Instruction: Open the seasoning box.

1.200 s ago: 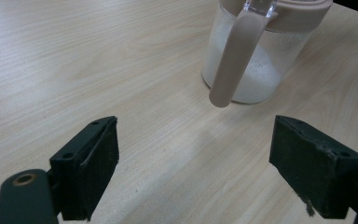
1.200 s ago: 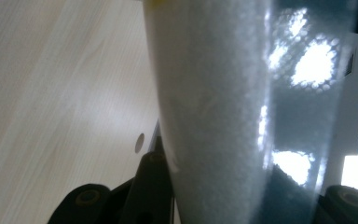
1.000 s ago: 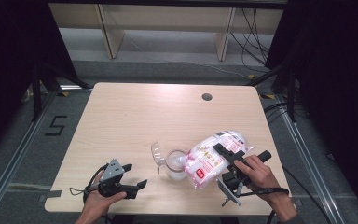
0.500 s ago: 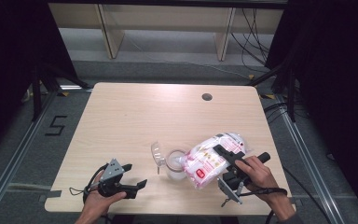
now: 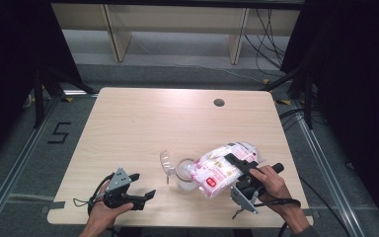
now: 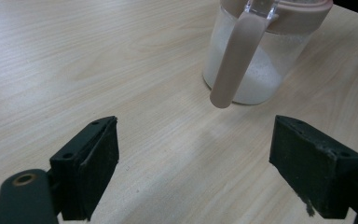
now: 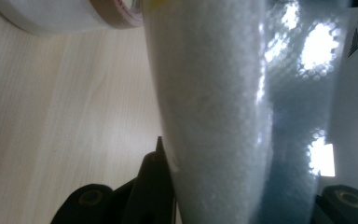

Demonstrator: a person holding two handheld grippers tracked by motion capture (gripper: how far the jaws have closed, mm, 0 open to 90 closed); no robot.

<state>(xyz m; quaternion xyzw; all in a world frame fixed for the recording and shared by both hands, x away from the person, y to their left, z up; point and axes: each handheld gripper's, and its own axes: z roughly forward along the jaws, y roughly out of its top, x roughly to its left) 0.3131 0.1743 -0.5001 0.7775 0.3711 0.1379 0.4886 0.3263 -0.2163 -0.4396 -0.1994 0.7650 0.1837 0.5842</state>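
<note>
Nothing on the table has shifted over the last second; both my hands held position. My right gripper [image 5: 241, 167] is clamped on the clear bag of white granules [image 5: 222, 167], the bag pinched between its jaws and tilted toward the lidded clear jar [image 5: 184, 174]. My left gripper [image 5: 140, 190] rests on the wooden table [image 5: 177, 123], jaws wide apart and empty; the jar stands ahead of them, handle [image 6: 235, 60] facing me.

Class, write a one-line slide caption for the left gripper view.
Open hand-held gripper faces a jar of white grains on the table.
</note>
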